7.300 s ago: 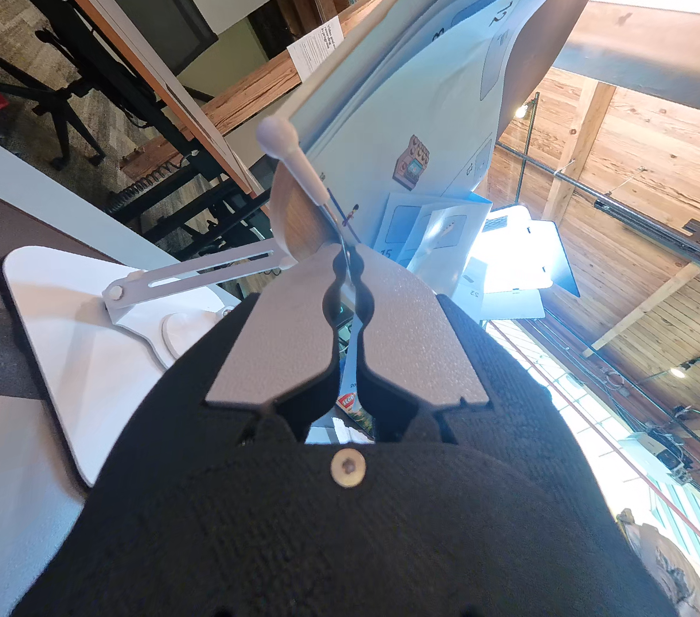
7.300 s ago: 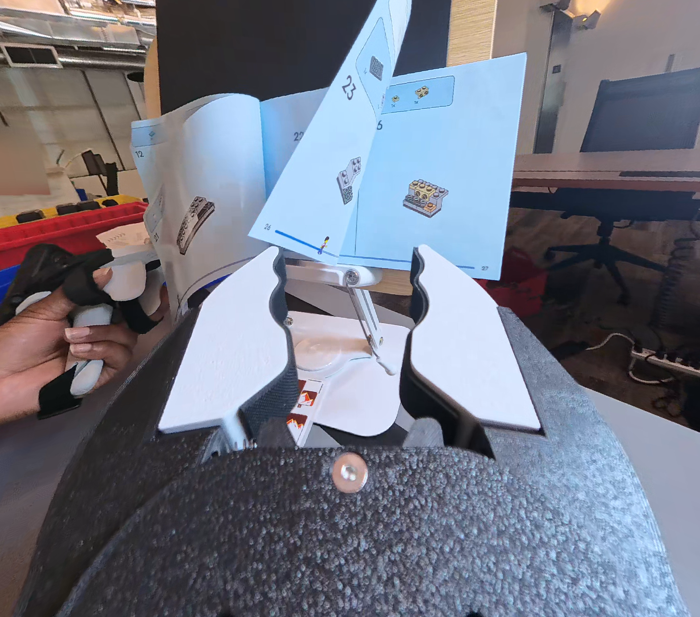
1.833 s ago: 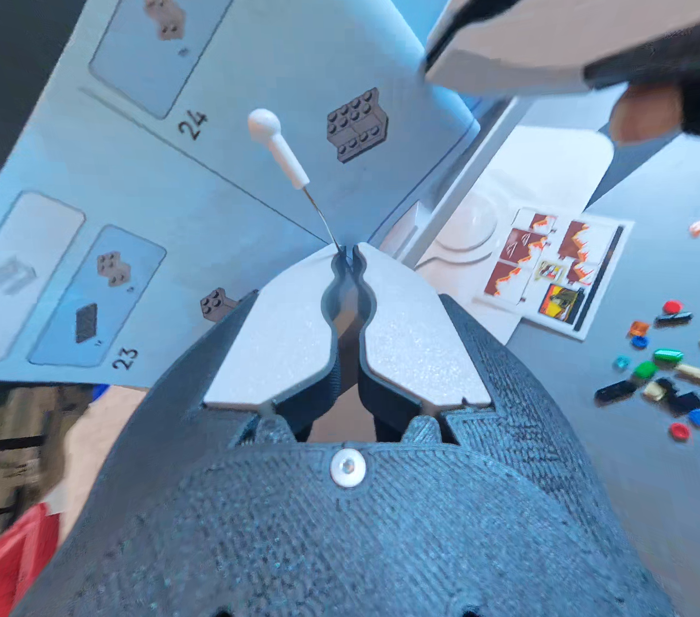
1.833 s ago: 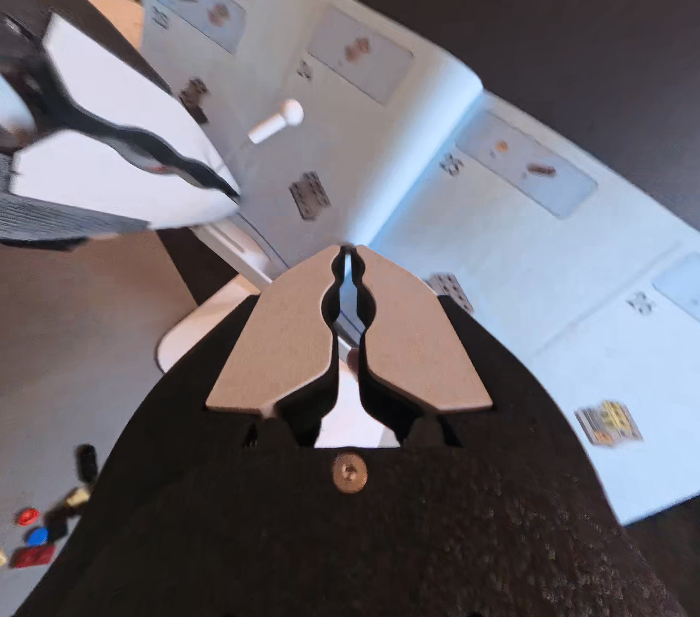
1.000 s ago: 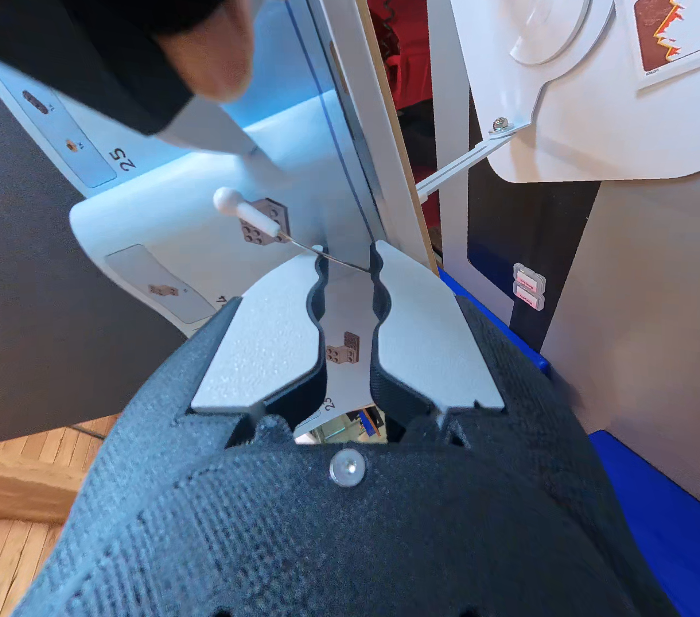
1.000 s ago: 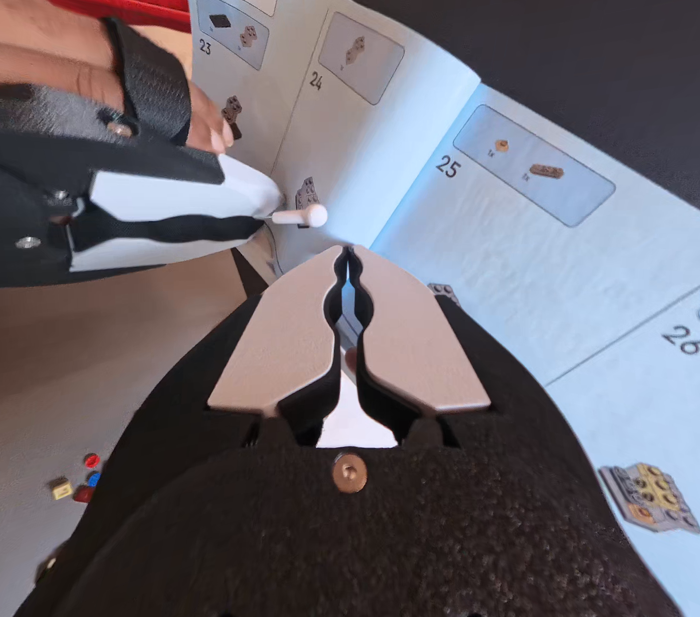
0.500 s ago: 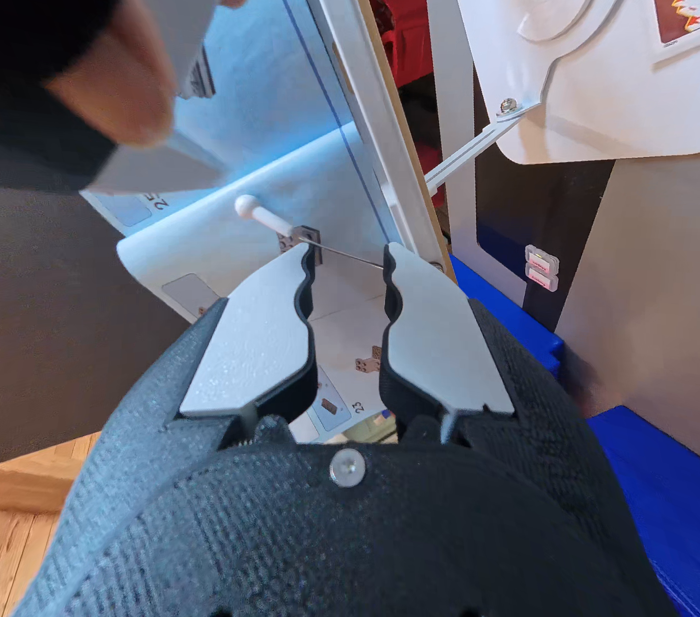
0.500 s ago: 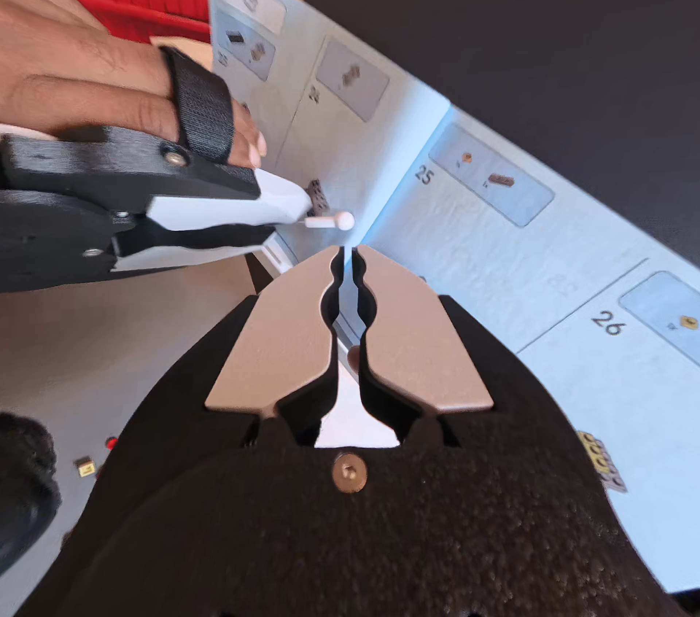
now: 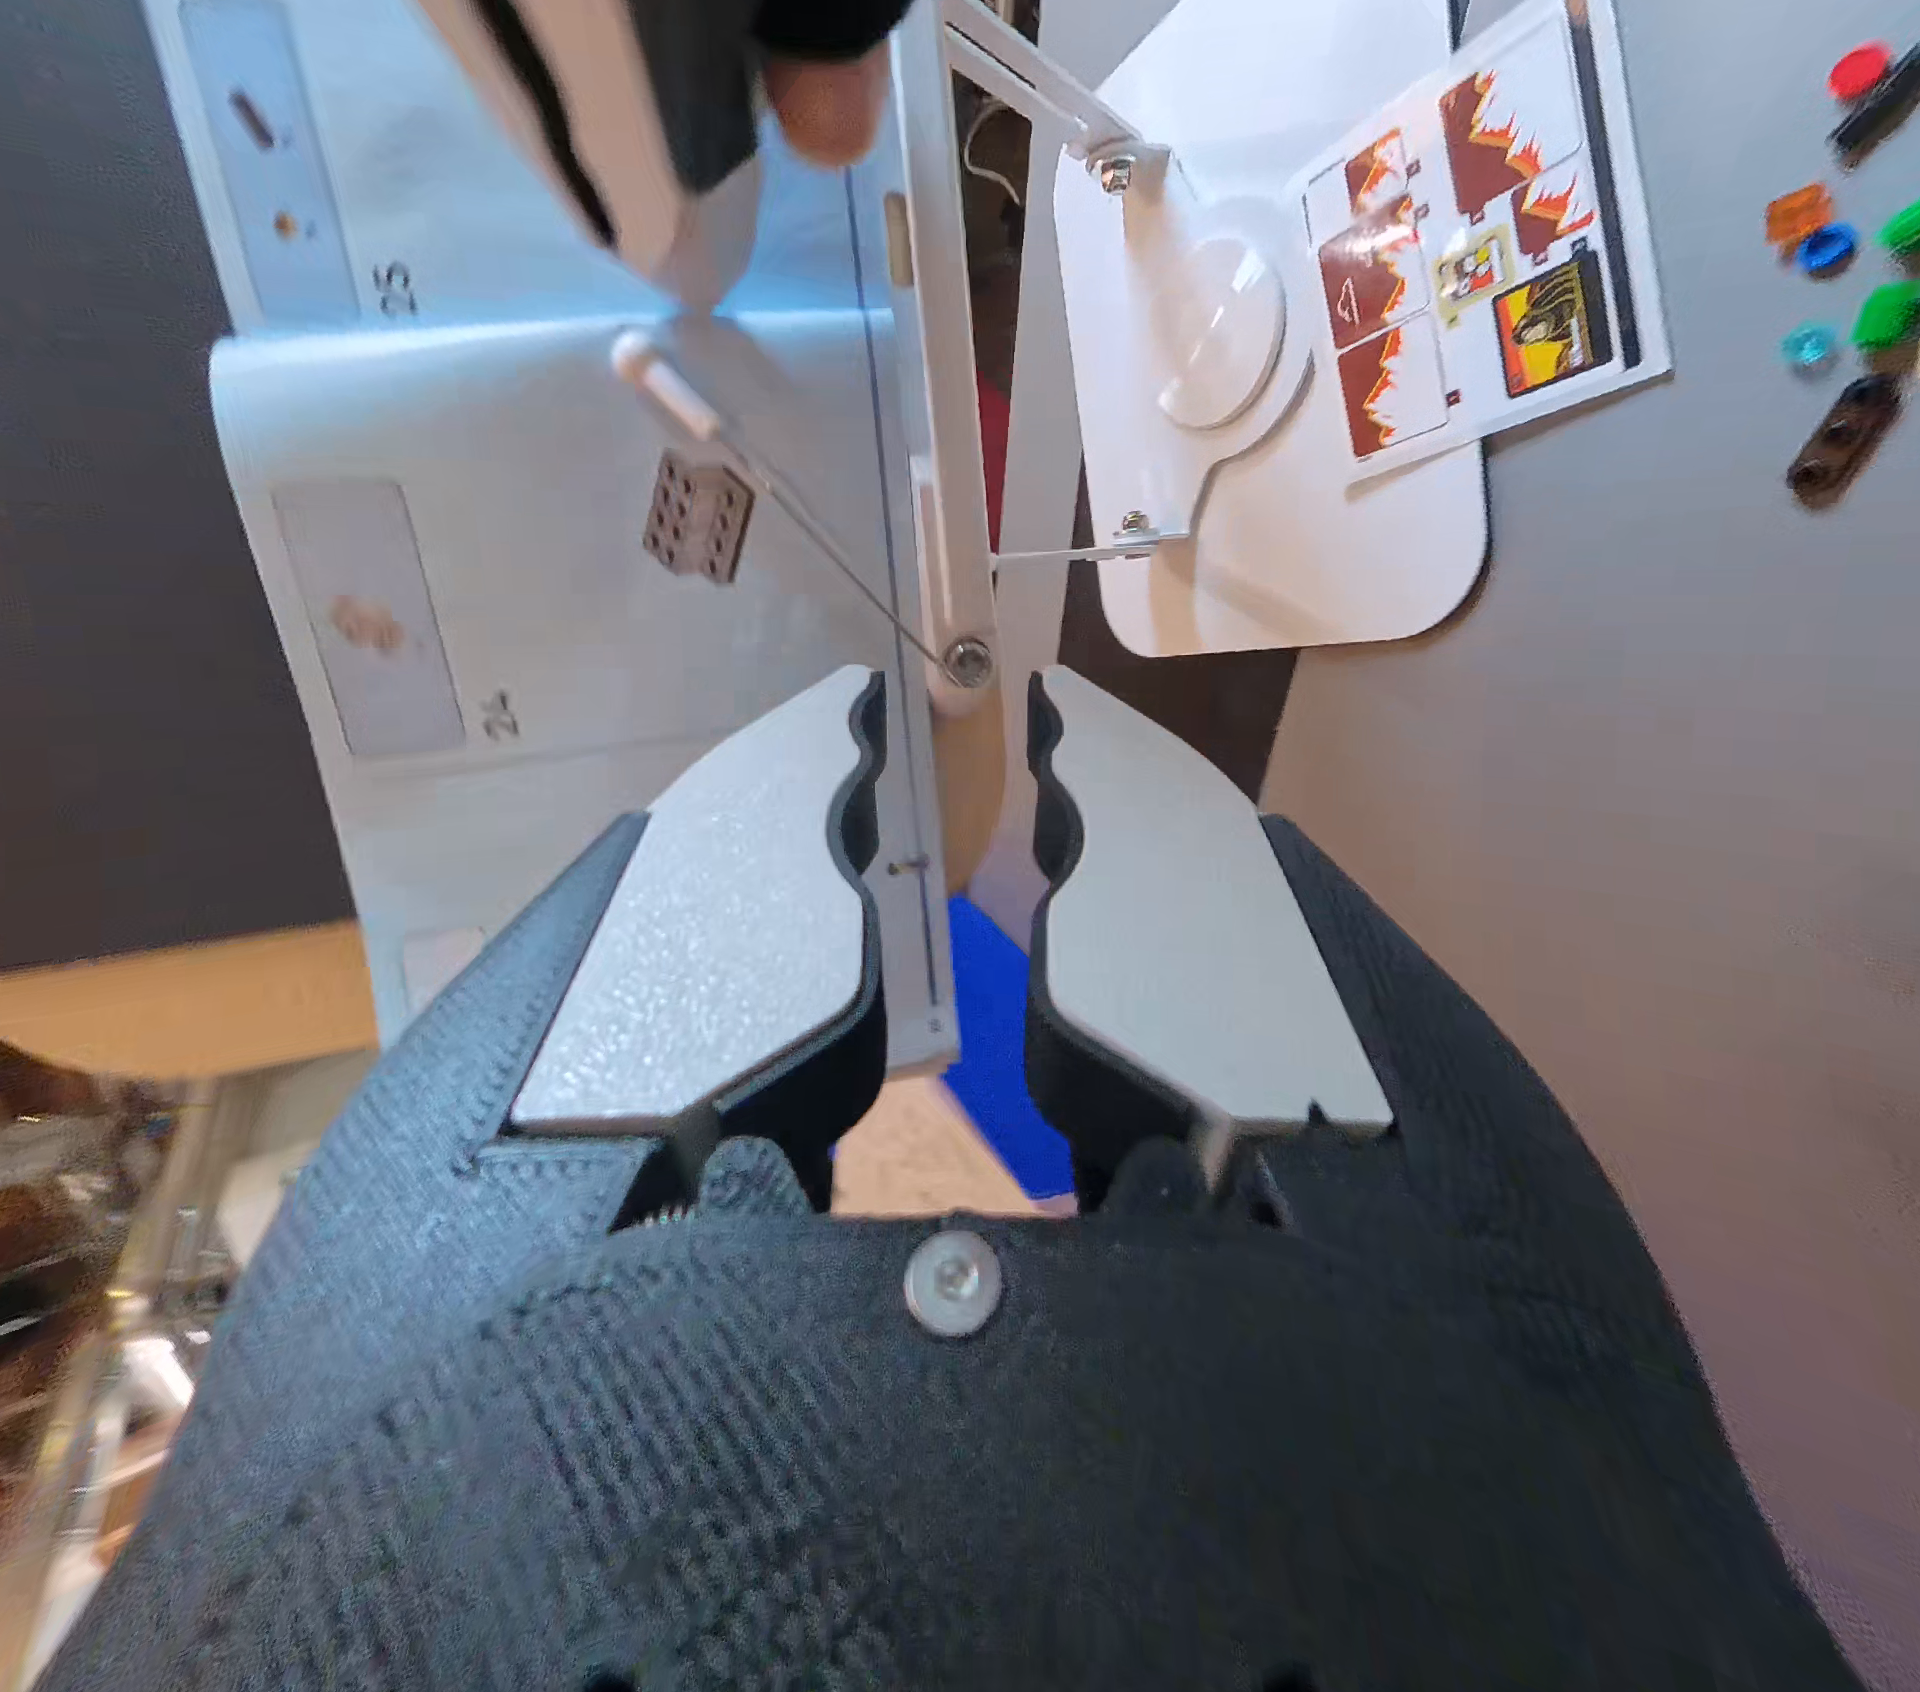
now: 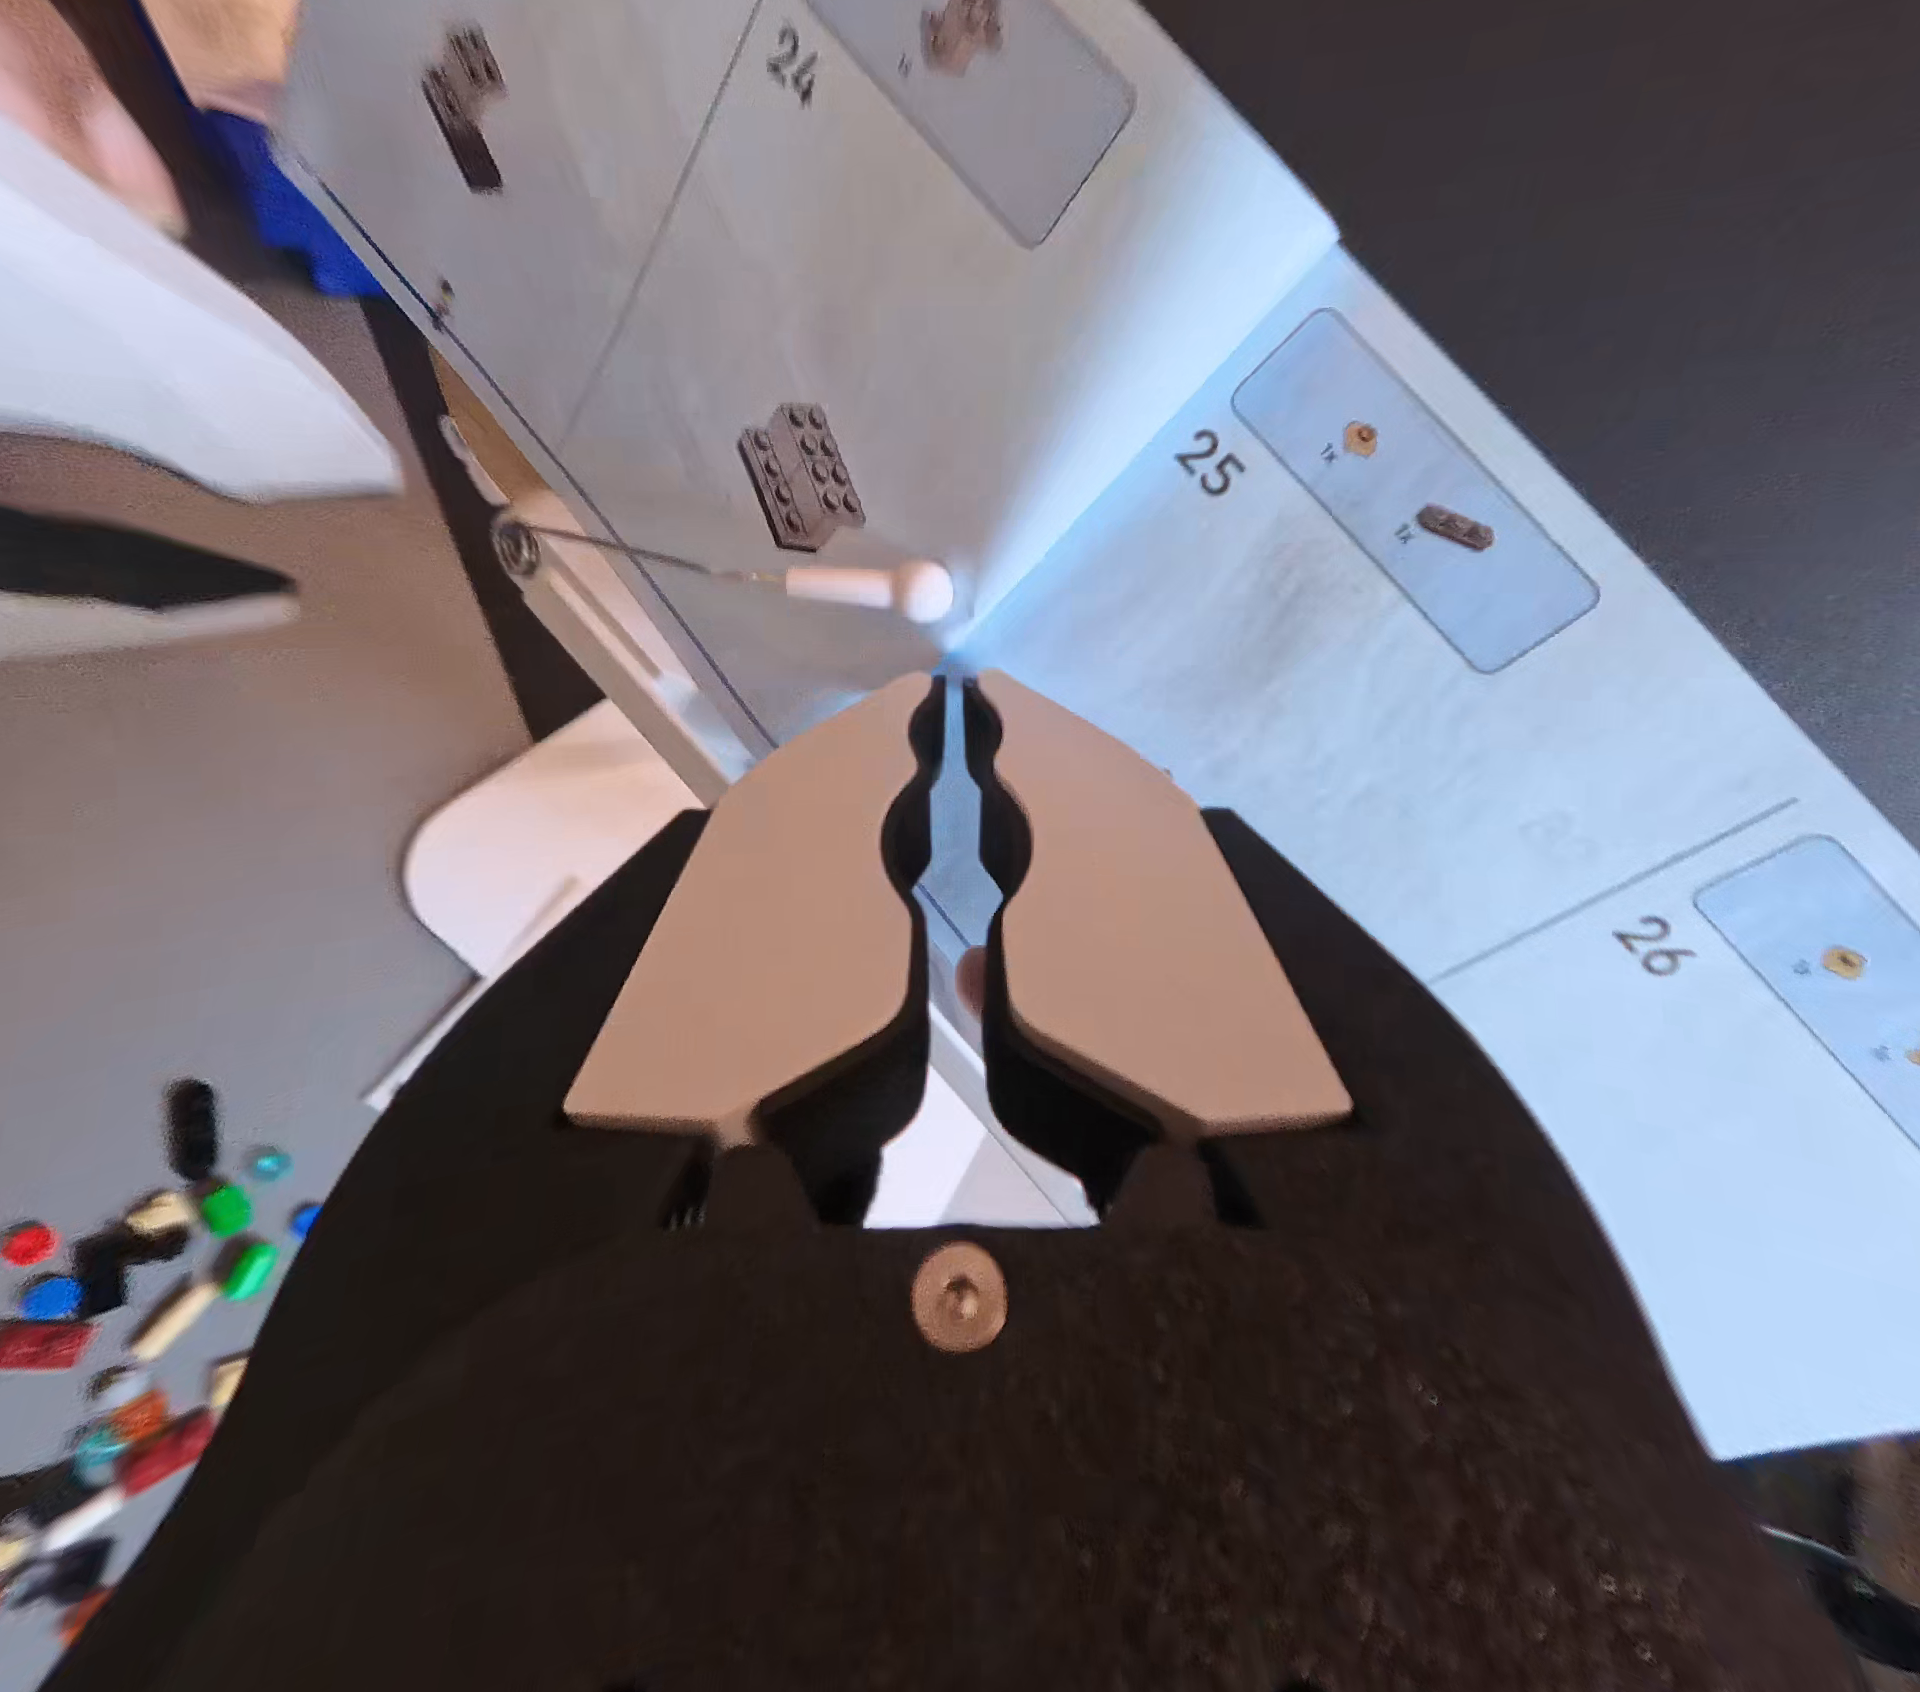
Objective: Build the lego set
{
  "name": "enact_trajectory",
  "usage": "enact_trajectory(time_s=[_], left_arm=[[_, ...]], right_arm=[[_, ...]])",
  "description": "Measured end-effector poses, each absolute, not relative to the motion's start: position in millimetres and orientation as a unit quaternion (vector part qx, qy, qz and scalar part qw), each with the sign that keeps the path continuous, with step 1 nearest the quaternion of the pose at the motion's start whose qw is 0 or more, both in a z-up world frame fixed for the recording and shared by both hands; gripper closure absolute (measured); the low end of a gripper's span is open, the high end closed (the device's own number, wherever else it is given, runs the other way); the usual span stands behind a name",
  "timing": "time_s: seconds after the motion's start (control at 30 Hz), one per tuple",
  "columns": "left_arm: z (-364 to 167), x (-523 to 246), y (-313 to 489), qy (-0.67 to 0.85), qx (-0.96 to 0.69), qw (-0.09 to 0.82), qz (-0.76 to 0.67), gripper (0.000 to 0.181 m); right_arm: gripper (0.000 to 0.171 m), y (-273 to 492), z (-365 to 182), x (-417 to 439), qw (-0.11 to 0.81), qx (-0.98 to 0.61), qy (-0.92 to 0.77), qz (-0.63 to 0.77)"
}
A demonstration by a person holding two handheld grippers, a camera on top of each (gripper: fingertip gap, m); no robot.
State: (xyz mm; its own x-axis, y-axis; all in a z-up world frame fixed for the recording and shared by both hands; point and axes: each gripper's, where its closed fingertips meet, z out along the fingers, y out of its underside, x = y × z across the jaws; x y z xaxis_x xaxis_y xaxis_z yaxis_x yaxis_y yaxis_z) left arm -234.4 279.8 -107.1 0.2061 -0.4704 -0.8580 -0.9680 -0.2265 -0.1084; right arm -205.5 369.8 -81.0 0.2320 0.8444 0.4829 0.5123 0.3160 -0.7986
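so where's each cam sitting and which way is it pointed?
Left wrist view: on the left hand-held gripper, jaws open, looking along the book stand edge-on; booklet to its left, right hand-held gripper blurred above.
Right wrist view: on the right hand-held gripper, jaws nearly shut at the booklet's lower edge, facing its open pages.
Shared: booklet, stand, page-holder pin, loose bricks.

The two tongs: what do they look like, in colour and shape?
The left tongs have pale grey, grainy finger plates with wavy black inner edges, on a black ribbed body with one silver screw. The right tongs have the same shape; their plates look tan in shadow, on a rough black body with a similar screw.
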Motion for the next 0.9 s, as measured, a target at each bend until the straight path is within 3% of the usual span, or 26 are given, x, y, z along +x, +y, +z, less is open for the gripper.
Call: enact_trajectory(time_s=[0.1,0.27,0.57,0.73,0.9], left_arm=[[-105,-237,260,0.467,-0.722,0.407,0.308,0.156],[-106,-230,237,0.381,-0.76,0.49,0.194,0.156],[-99,-224,183,0.283,-0.745,0.6,0.067,0.16],[-101,-221,170,0.264,-0.739,0.619,0.038,0.159],[-90,-223,157,0.238,-0.724,0.647,-0.002,0.162]], right_arm=[[0.164,365,-85,-203,0.55,-0.563,-0.597,0.155],[0.163,350,-43,-215,0.594,-0.553,-0.542,0.219],[0.166,362,-87,-207,0.586,-0.602,-0.534,0.095],[0.157,351,-72,-194,0.606,-0.595,-0.504,0.155],[0.154,295,-52,-152,0.597,-0.581,-0.485,0.267]])
